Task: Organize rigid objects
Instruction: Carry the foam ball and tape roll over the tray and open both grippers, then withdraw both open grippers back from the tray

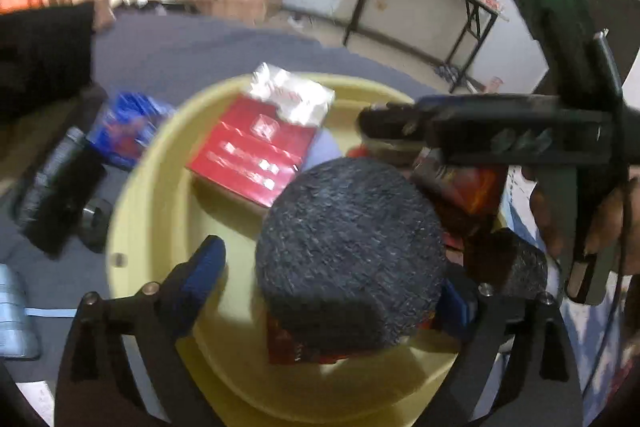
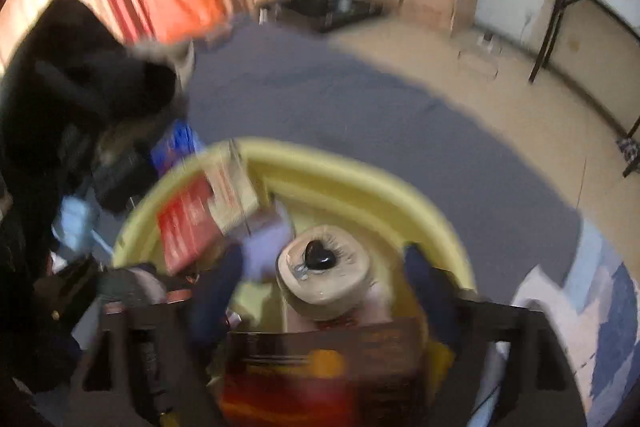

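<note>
A yellow round basin sits on a grey cloth and also shows in the right wrist view. A red and white box leans inside it. My left gripper is over the basin, jaws apart around a dark round rough-topped object, and I cannot tell whether they press on it. My right gripper is open over the basin, jaws either side of a dark red box and a beige round container with a black heart. It also shows at the right of the left wrist view.
A blue packet and a black cylinder lie left of the basin on the grey cloth. A black bag sits far left. A folding table stands by the wall. Papers lie right.
</note>
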`<state>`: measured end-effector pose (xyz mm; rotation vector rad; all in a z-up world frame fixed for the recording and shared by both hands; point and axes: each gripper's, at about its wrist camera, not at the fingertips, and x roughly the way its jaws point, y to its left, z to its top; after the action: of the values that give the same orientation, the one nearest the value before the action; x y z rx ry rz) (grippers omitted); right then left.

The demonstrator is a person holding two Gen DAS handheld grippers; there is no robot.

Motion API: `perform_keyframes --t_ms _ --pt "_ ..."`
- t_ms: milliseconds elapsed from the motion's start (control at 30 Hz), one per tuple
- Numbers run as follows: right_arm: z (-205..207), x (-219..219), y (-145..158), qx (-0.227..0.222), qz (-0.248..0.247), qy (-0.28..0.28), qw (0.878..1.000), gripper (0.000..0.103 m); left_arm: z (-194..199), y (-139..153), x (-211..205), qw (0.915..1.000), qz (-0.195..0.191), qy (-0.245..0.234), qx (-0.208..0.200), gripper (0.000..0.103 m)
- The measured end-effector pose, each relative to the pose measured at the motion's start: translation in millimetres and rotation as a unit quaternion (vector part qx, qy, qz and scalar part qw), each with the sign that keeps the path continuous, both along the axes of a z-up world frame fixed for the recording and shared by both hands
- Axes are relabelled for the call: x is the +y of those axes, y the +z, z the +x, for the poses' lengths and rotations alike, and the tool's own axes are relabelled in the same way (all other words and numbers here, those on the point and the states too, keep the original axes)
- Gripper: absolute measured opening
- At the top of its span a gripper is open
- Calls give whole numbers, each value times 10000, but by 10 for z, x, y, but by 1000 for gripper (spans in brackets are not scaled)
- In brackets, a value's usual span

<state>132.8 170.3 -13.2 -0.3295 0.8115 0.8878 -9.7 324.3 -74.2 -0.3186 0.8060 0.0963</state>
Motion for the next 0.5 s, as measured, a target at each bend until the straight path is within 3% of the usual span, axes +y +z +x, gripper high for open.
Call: perform_keyframes --t_ms 67,200,267,367,433,500 --pt "-2 -140 201 -150 383 -89 9991 99 -154 146 47 9995 15 121 -308 103" --pt "-234 -658 670 -684 1058 133 9919 103 -499 554 71 9960 141 486 -735 103" --pt "-449 -978 682 -971 1065 314 9891 103 -620 623 -52 9954 139 404 -859 103" --pt "-809 -1471 350 -1074 828 492 9895 103 -872 478 -415 9933 124 680 -922 103" --pt "-1045 -1699 -80 -953 451 606 9926 103 -850 309 -664 9949 10 669 -749 103" --pt "-1176 -1772 -519 -743 -64 724 9946 103 -877 46 -968 9961 269 682 -488 103"
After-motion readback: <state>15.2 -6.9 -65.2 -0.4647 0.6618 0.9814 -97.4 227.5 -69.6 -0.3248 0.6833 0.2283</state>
